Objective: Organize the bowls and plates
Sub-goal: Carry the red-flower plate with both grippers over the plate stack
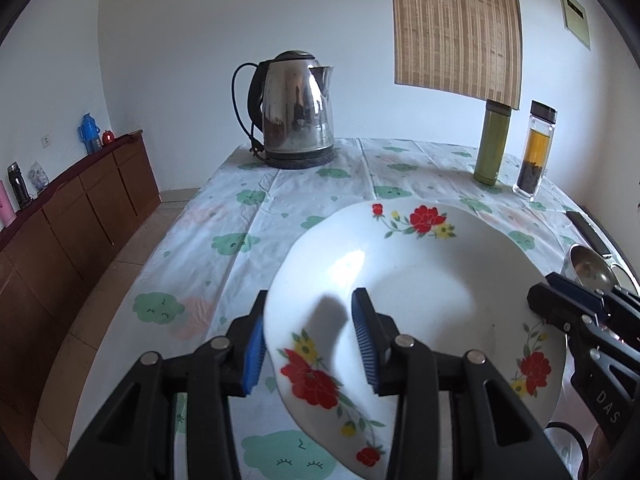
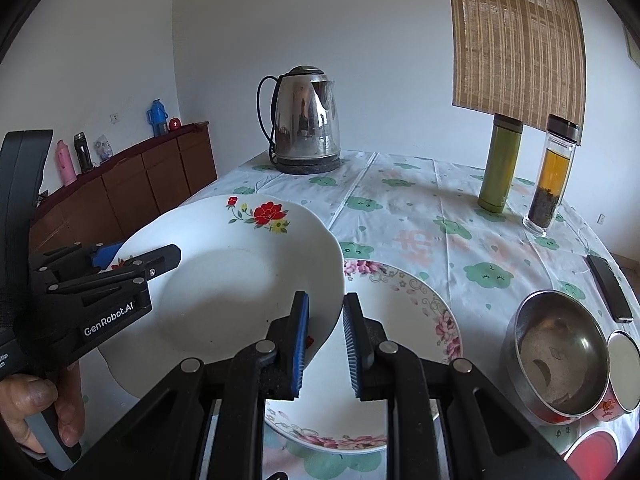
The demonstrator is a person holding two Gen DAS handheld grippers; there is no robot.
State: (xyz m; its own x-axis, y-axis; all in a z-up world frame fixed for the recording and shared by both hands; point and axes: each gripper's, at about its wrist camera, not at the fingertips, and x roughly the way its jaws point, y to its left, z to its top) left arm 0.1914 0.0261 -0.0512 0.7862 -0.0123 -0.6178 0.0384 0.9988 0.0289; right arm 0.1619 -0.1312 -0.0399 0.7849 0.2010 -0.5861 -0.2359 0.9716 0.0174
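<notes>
- Status of grippers? 
- Left gripper (image 1: 308, 342) clamps near-left rim of the red-flower plate (image 1: 420, 292); right gripper (image 2: 326, 344) pinches its opposite rim, jaws nearly closed.
- Plate location? 
- Held tilted, clear of the tablecloth (image 1: 224, 216), partly over a pink-flower plate (image 2: 416, 312) (flat on the cloth). Steel bowl (image 2: 560, 352) sits to the right; kettle (image 2: 306, 120) stands far back.

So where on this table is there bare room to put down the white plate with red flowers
Bare tablecloth lies mid-table, between the steel kettle, the green flask and the pink-flowered plate. Another bare strip runs along the left edge. The right side is crowded: steel bowl, glass tea bottle, black phone.
</notes>
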